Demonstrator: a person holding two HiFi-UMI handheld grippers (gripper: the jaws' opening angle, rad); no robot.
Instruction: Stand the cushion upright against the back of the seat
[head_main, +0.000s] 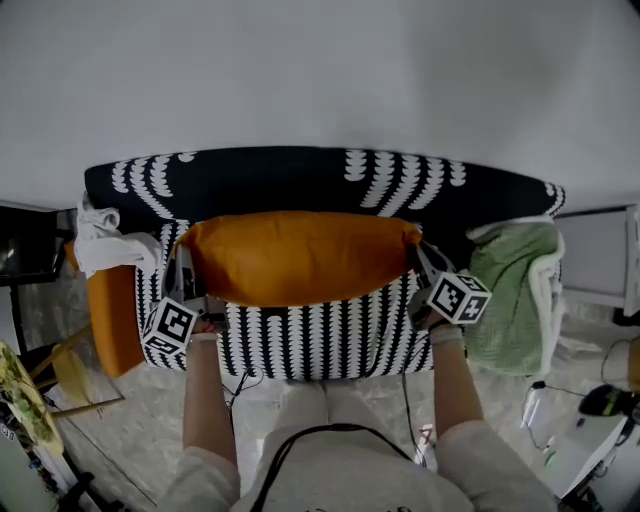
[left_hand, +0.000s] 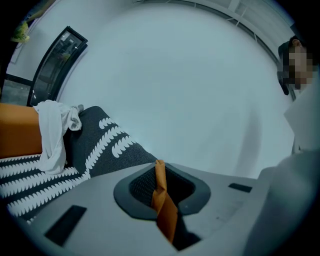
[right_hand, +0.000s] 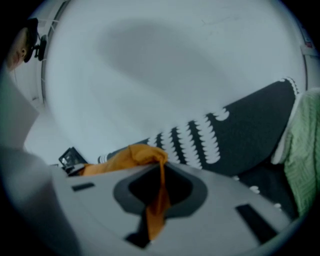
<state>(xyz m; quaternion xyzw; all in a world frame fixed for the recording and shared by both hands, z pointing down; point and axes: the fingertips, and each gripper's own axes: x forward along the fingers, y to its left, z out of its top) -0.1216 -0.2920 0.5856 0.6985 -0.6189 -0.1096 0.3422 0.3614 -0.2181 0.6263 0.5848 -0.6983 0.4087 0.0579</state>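
A long orange cushion (head_main: 300, 256) hangs across the sofa seat, just in front of the black-and-white patterned backrest (head_main: 300, 178). My left gripper (head_main: 188, 268) is shut on the cushion's left corner, and my right gripper (head_main: 418, 248) is shut on its right corner. In the left gripper view a strip of orange cushion fabric (left_hand: 162, 202) is pinched between the jaws of the left gripper (left_hand: 160, 182). The right gripper view shows the right gripper (right_hand: 161, 184) clamping a fold of the same fabric (right_hand: 157, 210), with the cushion's bulk (right_hand: 125, 156) bunched to its left.
A white cloth (head_main: 105, 245) lies over the sofa's orange left arm (head_main: 115, 318). A green towel (head_main: 515, 288) drapes the right arm. A white wall rises behind the backrest. Cables and small items lie on the floor (head_main: 560, 430) at the right.
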